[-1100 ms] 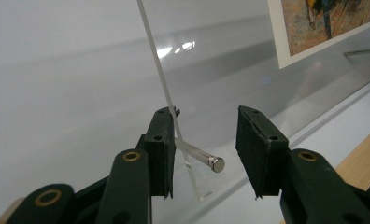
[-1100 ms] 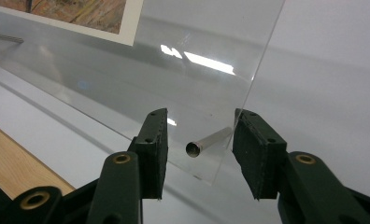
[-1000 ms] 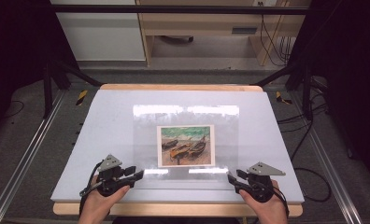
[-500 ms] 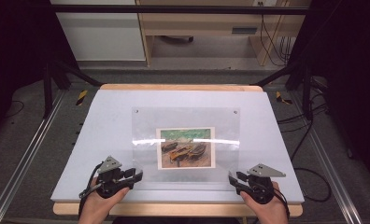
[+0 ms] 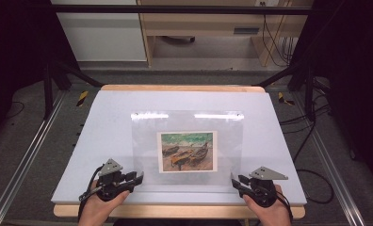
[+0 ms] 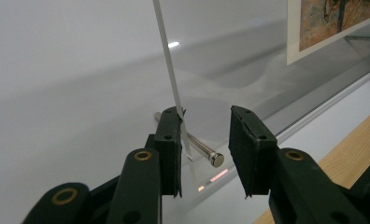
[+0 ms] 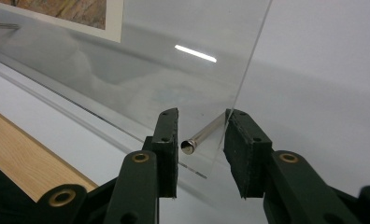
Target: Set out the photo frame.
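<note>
Clear acrylic sheet (image 5: 187,148) lying on the white table top (image 5: 109,122), a printed picture of beached boats (image 5: 187,151) showing under it near the middle. Both near corners of the sheet attended, one gripper at each.

Left gripper (image 5: 133,179) at the near left corner, held in the person's left hand (image 5: 100,207), grey three-cornered plate on top. From the left gripper view: left gripper (image 6: 205,149) spread, jaws apart with a clear gap between them. Edge of the acrylic sheet (image 6: 167,56) running up out of that gap, leaning against the inner face of the left-hand jaw. Small metal standoff pin (image 6: 202,151) poking through the sheet's corner, its round end sitting between the jaws, touching neither that can be seen. Corner of the picture (image 6: 332,23) at the upper right, wooden table edge (image 6: 342,163) at the lower right.

Right gripper (image 5: 237,183) at the near right corner, in the right hand (image 5: 269,214). From the right gripper view: right gripper (image 7: 201,149) likewise unclenched, jaws apart. Sheet edge (image 7: 253,56) coming down against the right-hand jaw, corner of the sheet between the two jaws. Second metal pin (image 7: 204,133) through that corner, its cap pointing at the camera, close beside the left-hand jaw; contact not clear. Nothing squeezed on either side.
</note>
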### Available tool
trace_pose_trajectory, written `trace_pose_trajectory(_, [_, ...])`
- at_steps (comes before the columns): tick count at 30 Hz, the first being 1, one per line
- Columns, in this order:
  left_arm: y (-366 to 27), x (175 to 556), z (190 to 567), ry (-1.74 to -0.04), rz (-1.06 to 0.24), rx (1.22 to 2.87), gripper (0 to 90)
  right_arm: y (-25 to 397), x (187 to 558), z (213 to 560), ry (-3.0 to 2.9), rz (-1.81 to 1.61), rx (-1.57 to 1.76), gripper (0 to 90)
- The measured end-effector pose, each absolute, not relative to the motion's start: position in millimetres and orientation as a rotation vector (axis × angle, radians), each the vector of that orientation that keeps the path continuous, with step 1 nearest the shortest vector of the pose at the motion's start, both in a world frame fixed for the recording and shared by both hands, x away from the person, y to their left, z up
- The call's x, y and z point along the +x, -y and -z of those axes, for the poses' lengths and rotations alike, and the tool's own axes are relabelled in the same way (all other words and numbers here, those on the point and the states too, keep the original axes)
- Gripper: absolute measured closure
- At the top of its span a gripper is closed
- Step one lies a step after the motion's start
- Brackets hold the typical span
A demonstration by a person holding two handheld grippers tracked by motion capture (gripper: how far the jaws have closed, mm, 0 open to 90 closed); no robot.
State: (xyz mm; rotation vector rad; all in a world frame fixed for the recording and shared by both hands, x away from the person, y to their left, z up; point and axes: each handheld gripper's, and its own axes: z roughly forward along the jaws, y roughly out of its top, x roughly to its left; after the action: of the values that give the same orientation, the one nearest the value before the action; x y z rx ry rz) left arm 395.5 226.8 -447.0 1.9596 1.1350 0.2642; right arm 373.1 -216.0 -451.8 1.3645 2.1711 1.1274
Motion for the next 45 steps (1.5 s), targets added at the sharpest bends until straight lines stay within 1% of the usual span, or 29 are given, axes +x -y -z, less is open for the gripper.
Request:
trace_pose_trajectory(29, [-228.8,390.4,450.8,-1.115,-0.222,2.022,66.1,215.9,366.3,456.4,-2.206,-1.096,1.356,68.1])
trace_pose_trajectory(45, [-229.1,389.7,451.8,-1.106,-0.222,2.036,66.5,215.1,364.9,457.2,-2.218,-1.084,1.363,68.3])
